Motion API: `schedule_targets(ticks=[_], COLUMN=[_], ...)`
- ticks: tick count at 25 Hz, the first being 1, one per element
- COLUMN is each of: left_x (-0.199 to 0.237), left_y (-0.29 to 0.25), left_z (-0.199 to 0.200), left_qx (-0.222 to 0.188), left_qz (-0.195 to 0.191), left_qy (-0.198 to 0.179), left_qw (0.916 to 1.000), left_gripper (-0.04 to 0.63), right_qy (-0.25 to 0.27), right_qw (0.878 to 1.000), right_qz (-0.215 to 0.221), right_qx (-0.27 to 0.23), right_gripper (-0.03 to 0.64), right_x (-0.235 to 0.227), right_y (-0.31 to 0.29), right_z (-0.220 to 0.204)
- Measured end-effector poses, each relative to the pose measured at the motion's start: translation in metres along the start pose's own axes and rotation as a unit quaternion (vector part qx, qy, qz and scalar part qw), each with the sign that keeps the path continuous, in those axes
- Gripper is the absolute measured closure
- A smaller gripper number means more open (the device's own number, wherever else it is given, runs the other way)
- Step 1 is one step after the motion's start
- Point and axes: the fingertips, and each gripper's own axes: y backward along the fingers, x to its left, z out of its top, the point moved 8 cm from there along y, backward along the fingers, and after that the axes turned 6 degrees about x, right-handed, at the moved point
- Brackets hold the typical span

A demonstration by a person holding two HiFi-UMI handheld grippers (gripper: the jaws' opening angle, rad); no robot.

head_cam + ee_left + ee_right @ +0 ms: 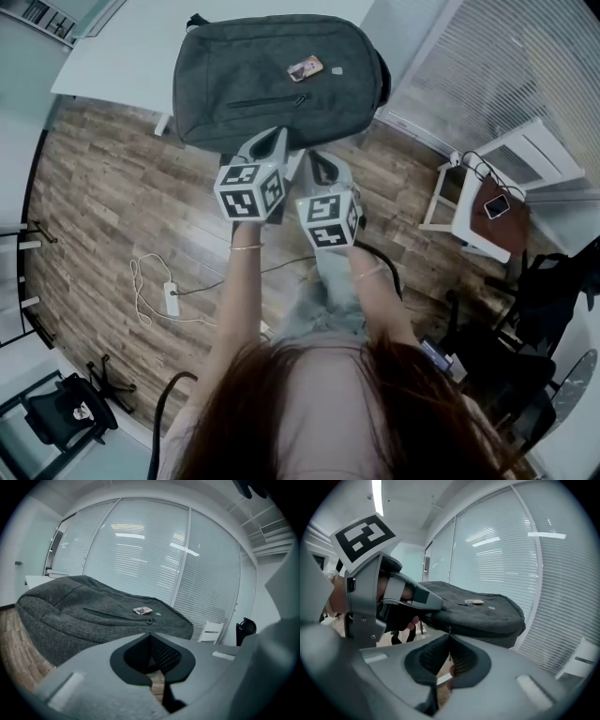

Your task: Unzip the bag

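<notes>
Reaching for the main zip is the step in hand, and nothing looks unzipped yet. The grey backpack (281,80) lies flat on the white table (122,56), its near edge just ahead of both tools. My left gripper (151,634) is closed with nothing visible between its jaws, tip at that edge. My right gripper (449,635) is closed too, tips right beneath a small zipper pull (449,629) hanging off the seam — whether it's pinched I can't say. Next, I judge, I need a sure hold on that pull, then a steady draw along the seam while the left braces the fabric.
</notes>
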Motion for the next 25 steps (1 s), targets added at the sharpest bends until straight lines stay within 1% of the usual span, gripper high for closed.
schedule_targets(ticks=[11, 16, 19, 25], left_x=[-0.002, -0.004, -0.006, -0.007], left_y=[-0.002, -0.003, -0.003, -0.005], left_z=[-0.002, -0.002, -0.003, -0.004], left_qx=[0.000, -0.006, -0.007, -0.013], left_qz=[0.005, 0.019, 0.026, 0.043], left_qy=[0.005, -0.001, 0.000, 0.006], left_qw=[1.0000, 0.9998, 0.9996, 0.9990], left_gripper=[0.588, 0.588, 0.588, 0.588], right_qy=[0.008, 0.012, 0.005, 0.009], right_qw=[1.000, 1.000, 1.000, 0.999], right_qz=[-0.002, 0.011, 0.023, 0.035], right_qx=[0.012, 0.014, 0.017, 0.020], right_gripper=[0.607, 0.607, 0.607, 0.607], right_x=[-0.021, -0.036, -0.046, -0.062], right_y=[0.002, 0.002, 0.003, 0.001], right_z=[-0.007, -0.011, -0.014, -0.017])
